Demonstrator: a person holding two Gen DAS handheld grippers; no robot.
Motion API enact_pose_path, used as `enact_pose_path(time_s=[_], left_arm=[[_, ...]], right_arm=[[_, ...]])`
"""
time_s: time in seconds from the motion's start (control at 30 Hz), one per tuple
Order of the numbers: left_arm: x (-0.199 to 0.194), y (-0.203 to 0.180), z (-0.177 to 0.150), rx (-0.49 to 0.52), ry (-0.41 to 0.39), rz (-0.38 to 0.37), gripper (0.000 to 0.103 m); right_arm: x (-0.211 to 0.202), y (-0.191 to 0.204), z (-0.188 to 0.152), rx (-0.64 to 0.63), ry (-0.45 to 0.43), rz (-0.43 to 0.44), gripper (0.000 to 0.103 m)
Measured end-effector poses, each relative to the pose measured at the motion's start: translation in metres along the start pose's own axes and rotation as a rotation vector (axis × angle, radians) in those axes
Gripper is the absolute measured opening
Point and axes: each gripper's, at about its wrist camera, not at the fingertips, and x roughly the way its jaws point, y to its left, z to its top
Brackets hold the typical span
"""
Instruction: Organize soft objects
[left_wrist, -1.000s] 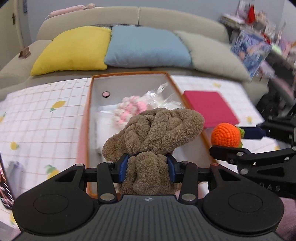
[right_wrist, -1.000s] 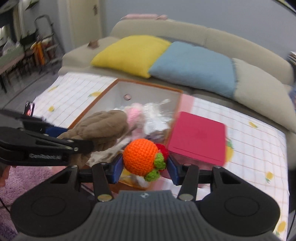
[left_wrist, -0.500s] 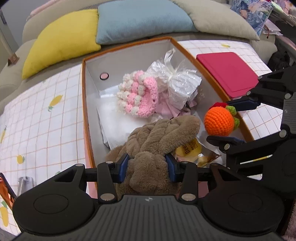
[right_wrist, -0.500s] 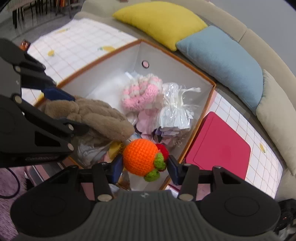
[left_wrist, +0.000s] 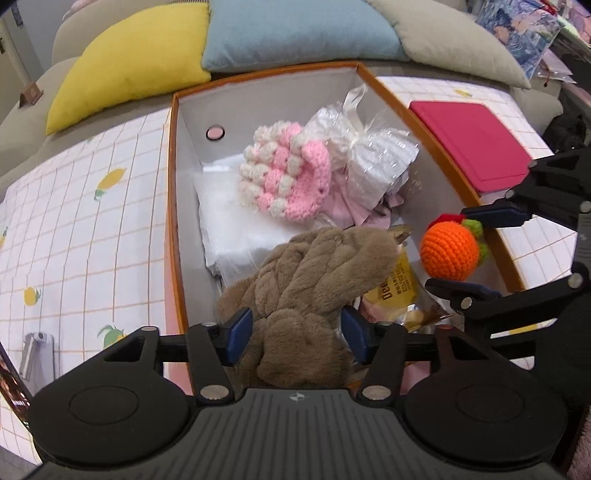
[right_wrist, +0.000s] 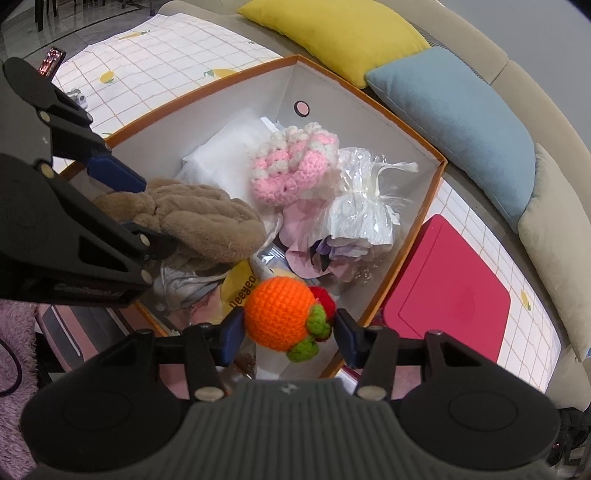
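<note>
An orange-rimmed box (left_wrist: 173, 206) with white walls (right_wrist: 258, 107) stands on a checked tablecloth. My left gripper (left_wrist: 295, 332) hangs over its near end, jaws opening, with a brown braided plush (left_wrist: 317, 273) between the blue pads; small gaps show on both sides. The plush (right_wrist: 207, 218) rests on the box's contents. My right gripper (right_wrist: 288, 328) is shut on an orange crochet ball (right_wrist: 280, 314) with green leaves and a red bit, held above the box's near right corner. From the left wrist view the ball (left_wrist: 448, 251) sits between the right gripper's (left_wrist: 461, 254) fingers.
In the box lie a pink-and-white crochet piece (left_wrist: 284, 173), a white cellophane bag (left_wrist: 373, 155), white sheets and a yellow packet (left_wrist: 399, 280). A flat red lid (right_wrist: 447, 295) lies right of the box. Yellow, blue and beige cushions line the sofa behind.
Both grippers have tilted down and sunk over the box. The left jaws have spread, so the pads no longer squeeze the brown plush. The orange ball stays gripped.
</note>
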Motion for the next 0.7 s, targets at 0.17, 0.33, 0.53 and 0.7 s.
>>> enact_pose_path(time_s=[0.17,0.33,0.53,0.7], left_arm=[[-0.018,0.002,0.007,0.013,-0.024,-0.015,0.077],[-0.048,0.004,0.016,0.007,-0.082,-0.039,0.081],[-0.094,0.005,0.021,-0.049,-0.241,-0.085,0.081],[-0.126,-0.004,0.013,-0.087,-0.404,-0.106,0.081]], right_arm=[[-0.017,-0.004,0.005,-0.034,-0.007,0.006,0.062],[-0.041,-0.015,0.009,-0.034,-0.032,0.011,0.076],[-0.08,-0.028,0.005,0.007,-0.108,-0.012,0.086],[-0.114,-0.033,-0.009,0.066,-0.197,-0.094,0.089]])
